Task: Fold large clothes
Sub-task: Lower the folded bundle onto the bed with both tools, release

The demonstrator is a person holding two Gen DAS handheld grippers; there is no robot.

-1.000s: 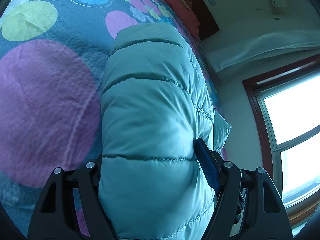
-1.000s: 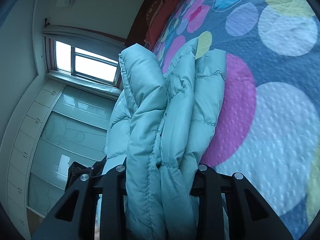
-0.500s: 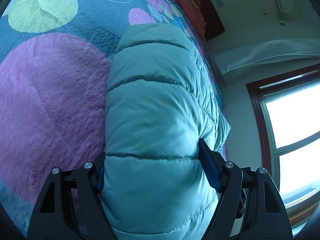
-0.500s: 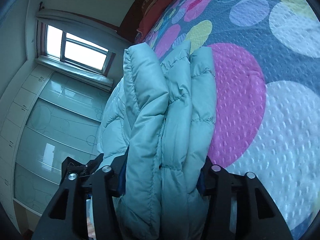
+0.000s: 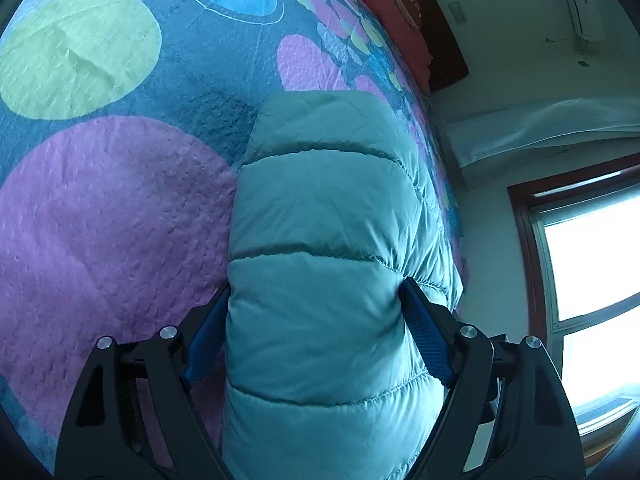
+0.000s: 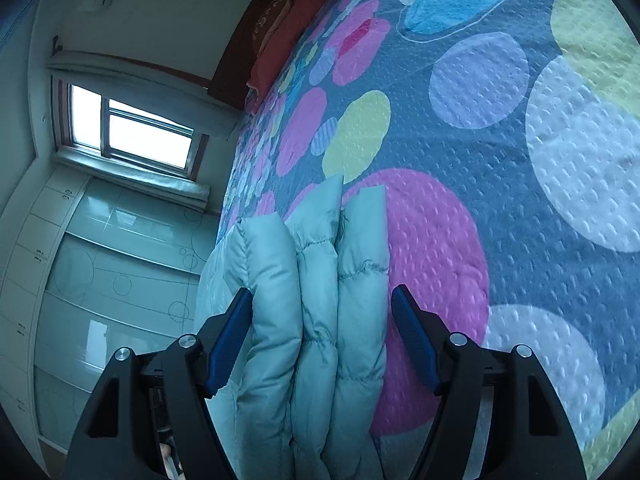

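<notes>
The right gripper point(image 6: 322, 312) has been spreading off the folded jacket point(image 6: 320, 300), releasing it; the left gripper point(image 5: 316, 312), also opening, is still touching its bulging edges on the bedspread point(image 5: 120, 220).

We see a bed point(image 5: 120, 220) covered by a quilted bedspread point(image 6: 500, 140) printed with big pink, yellow, blue and pale circles. On it lies a folded teal puffer jacket point(image 5: 320, 260), its layers stacked over a pink circle. Red pillows point(image 6: 280, 48) sit at the head.

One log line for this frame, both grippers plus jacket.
left hand-held gripper: opening, jacket between | right hand-held gripper: opening, pads clear | bedspread
</notes>
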